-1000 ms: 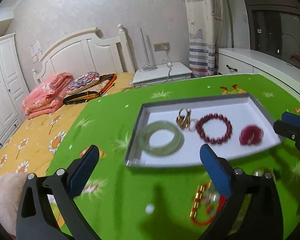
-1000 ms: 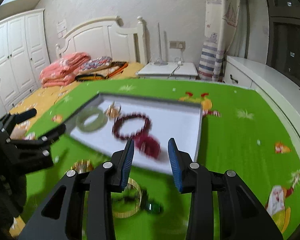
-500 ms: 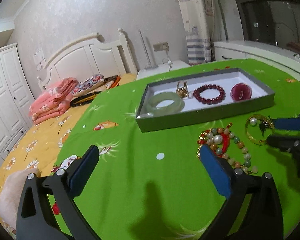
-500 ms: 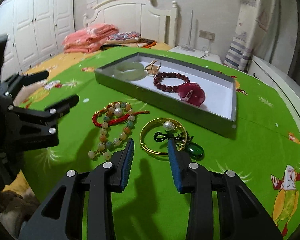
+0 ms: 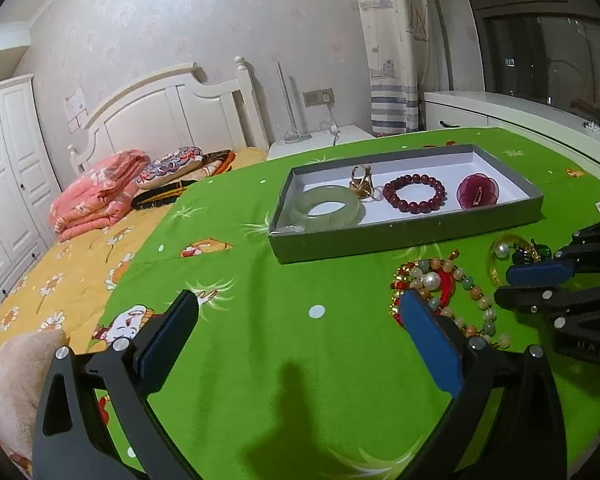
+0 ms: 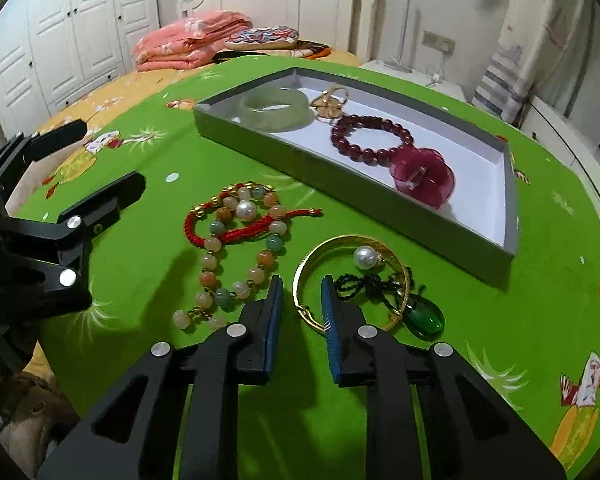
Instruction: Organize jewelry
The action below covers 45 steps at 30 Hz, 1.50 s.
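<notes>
Grey tray (image 6: 384, 208) holds four pieces; gold bangle (image 6: 350, 240), beaded strands (image 6: 236, 240) lie outside.

The left gripper (image 5: 300, 332) is hovering wide open over the green table (image 5: 260, 280). At one o'clock the grey tray (image 5: 404, 236) is holding a jade bangle (image 5: 326, 208), gold ring (image 5: 362, 182), red bead bracelet (image 5: 414, 193) and a magenta flower piece (image 5: 477, 191). At three o'clock the right gripper (image 5: 528, 284) is sitting beside the mixed bead strand (image 5: 440, 284), over a gold bangle (image 5: 500, 256).

A white headboard (image 5: 172, 108) backs the yellow-quilted bed (image 5: 60, 280), white wardrobe (image 6: 60, 40) beside it.
</notes>
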Each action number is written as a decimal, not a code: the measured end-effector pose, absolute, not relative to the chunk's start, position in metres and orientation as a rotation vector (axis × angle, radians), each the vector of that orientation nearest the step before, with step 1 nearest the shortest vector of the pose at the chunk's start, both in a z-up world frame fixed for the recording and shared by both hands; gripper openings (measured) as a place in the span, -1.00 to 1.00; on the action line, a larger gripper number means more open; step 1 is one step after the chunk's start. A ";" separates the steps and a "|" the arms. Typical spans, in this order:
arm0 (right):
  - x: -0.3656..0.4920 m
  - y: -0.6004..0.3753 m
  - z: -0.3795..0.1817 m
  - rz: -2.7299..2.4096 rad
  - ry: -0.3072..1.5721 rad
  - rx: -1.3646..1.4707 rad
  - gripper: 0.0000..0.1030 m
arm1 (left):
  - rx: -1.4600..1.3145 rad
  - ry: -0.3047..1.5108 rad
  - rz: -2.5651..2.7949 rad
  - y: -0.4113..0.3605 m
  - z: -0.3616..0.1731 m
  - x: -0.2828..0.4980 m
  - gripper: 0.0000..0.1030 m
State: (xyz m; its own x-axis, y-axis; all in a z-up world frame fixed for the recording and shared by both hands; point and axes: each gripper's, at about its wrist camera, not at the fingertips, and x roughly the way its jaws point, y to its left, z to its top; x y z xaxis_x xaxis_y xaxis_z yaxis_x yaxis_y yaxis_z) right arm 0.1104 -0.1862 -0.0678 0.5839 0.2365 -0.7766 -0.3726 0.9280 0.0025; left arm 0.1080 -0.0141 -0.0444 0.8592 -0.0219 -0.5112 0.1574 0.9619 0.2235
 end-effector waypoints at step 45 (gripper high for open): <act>0.053 -0.247 -0.071 0.206 0.835 -0.125 -0.67 | 0.363 0.602 -0.333 -0.078 -0.069 0.067 0.79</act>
